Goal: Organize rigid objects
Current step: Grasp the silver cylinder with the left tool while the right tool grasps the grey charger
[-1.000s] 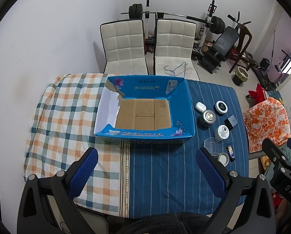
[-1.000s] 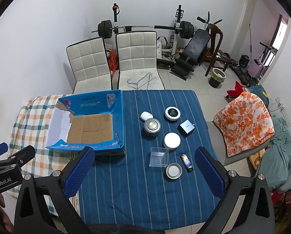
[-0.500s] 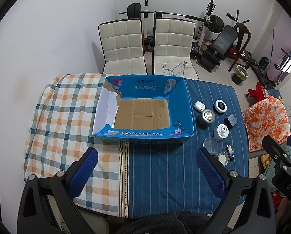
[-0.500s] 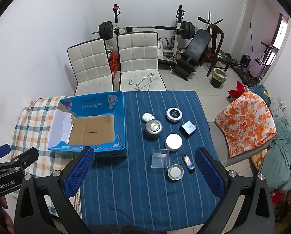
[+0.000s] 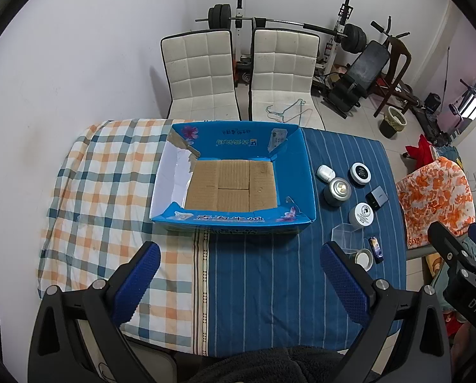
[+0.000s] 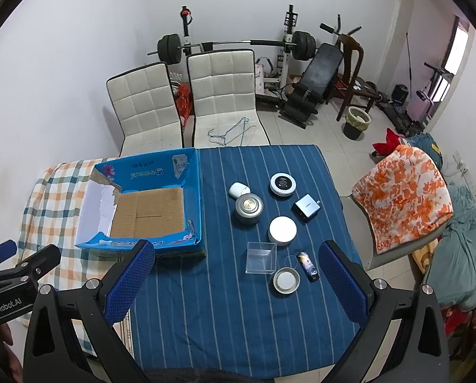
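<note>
Behind the surface (image 6: 247, 319) stood two white padded chairs (image 6: 222, 95) and a barbell rack against the wall. Both my claws hung above its near edge, spread wide and gripping nothing: my left claw (image 5: 238, 282) and my right claw (image 6: 236, 281).

Ahead of my left claw sat the one open blue cardboard box (image 5: 297, 175), its brown floor bare. The loose things lay ahead of my right claw, between its fingertips, and off to the right of my left claw, so I judged the right hand the nearer one for a first pick.

I counted eight: one small white rounded case (image 6: 238, 189), one grey metal tin (image 6: 249, 210), one black-topped white jar (image 6: 282, 184), one white-lidded jar (image 6: 282, 230), one silver rectangular charger (image 6: 307, 207), one clear plastic square box (image 6: 260, 257), one shallow round metal lid (image 6: 286, 280), and one small dark oblong lighter-like item (image 6: 308, 266), its long axis running roughly away from me.
</note>
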`<state>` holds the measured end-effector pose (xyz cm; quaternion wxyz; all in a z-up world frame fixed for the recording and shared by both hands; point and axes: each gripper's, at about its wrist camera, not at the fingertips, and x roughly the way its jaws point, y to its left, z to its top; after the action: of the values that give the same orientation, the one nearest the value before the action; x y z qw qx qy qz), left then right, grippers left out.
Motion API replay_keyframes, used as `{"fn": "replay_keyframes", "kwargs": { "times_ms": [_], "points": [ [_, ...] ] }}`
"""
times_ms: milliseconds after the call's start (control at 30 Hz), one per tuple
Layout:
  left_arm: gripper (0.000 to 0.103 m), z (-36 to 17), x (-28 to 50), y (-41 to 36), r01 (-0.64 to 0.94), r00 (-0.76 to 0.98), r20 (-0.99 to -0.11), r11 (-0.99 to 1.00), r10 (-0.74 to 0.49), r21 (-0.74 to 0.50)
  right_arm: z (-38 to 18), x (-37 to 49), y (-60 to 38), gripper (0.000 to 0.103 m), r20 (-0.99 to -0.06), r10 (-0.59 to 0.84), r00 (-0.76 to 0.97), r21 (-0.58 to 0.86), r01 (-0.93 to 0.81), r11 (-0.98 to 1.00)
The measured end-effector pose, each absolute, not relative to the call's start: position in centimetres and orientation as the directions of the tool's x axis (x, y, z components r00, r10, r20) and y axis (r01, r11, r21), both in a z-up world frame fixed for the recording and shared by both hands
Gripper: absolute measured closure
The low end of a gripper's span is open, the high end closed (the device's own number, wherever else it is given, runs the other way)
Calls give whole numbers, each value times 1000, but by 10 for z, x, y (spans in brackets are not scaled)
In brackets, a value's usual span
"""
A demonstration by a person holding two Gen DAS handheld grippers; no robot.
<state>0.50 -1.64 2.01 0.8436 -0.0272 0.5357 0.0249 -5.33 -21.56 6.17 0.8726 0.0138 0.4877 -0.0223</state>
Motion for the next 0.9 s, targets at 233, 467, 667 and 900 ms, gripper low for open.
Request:
{"fn": "replay_keyframes", "kwargs": {
  "times_ms": [233,467,667,900],
  "points": [
    [0,5,26,-41,-28,423,-906,998,-38,-55,20,-19,-273,0,-898,-21,439,58,167,984],
    [0,-33,89,-94,67,378,-921,995,-94,-74,-50,44,-349,0,-939,-53,339,25,224,974],
    [0,-90,153,-157,159,265,-953,982,-145,-105,-133,116,-400,0,-975,-57,214,-17,186,982],
    [0,-163,214,-233,209,151,-983,975,-106,-73,-232,186,-445,0,-998,-32,55,-22,179,984]
  ]
}}
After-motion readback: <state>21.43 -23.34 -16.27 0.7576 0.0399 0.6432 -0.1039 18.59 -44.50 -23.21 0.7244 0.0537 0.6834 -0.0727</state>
